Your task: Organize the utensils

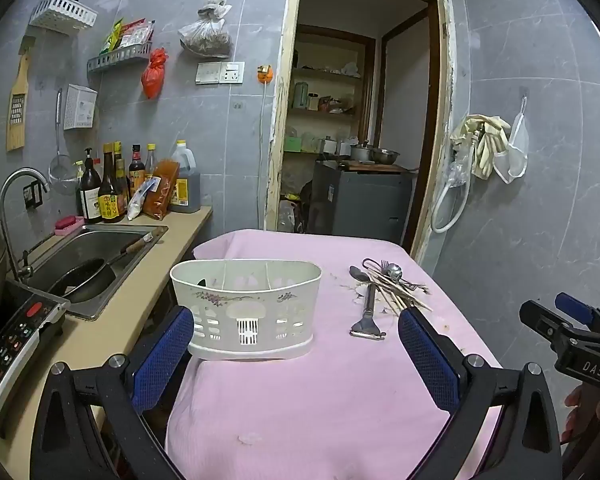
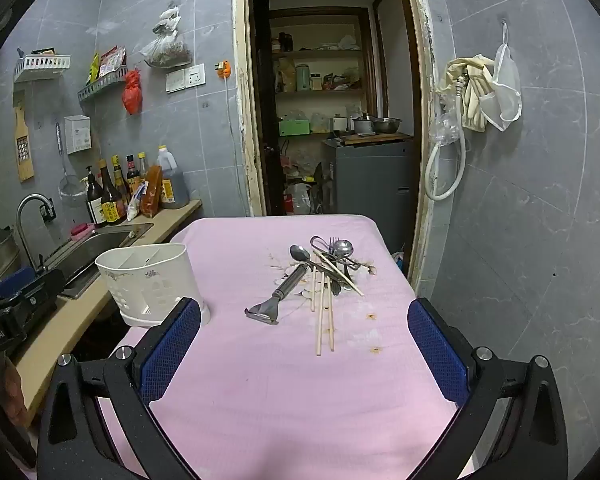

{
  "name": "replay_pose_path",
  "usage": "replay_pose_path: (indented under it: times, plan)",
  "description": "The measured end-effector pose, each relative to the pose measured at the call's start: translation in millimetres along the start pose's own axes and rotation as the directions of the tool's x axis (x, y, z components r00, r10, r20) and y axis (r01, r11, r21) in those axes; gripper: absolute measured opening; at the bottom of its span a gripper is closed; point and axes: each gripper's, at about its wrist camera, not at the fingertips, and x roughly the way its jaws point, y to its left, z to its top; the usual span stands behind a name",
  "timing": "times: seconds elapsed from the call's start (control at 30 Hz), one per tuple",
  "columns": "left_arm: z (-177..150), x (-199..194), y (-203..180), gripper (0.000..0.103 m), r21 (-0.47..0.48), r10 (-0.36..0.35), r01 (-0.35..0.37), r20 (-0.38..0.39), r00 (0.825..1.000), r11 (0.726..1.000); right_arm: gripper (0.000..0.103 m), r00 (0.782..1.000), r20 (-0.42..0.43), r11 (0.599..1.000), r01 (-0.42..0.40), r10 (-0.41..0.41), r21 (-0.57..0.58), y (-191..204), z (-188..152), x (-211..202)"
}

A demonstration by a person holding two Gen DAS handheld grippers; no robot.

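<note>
A white utensil holder with dividers stands upright on the pink cloth at its left side. To its right lies a heap of utensils: a metal peeler, spoons, a fork and several wooden chopsticks. My left gripper is open just in front of the holder, nothing between its fingers. My right gripper is open and empty, short of the heap. The right gripper shows at the right edge of the left wrist view.
A counter with a sink holding a black pan runs along the left, with sauce bottles at the back and an induction cooker near me. A doorway opens behind the table. A person's hand holds the right gripper.
</note>
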Motion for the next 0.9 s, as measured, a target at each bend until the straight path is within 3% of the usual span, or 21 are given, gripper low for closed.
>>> replay_pose_path:
  times: [0.33,0.9]
  plan:
    - [-12,-2,-1,0.103,-0.004,0.0,0.0,-0.001,1.0,1.0,0.102,1.0,0.0,1.0,0.003,-0.003,0.0,0,1,-1]
    - [-1,3,-1,0.103,-0.008,0.0,0.0,-0.017,1.0,1.0,0.102,1.0,-0.001,1.0,0.001,-0.001,0.003,1,2,0]
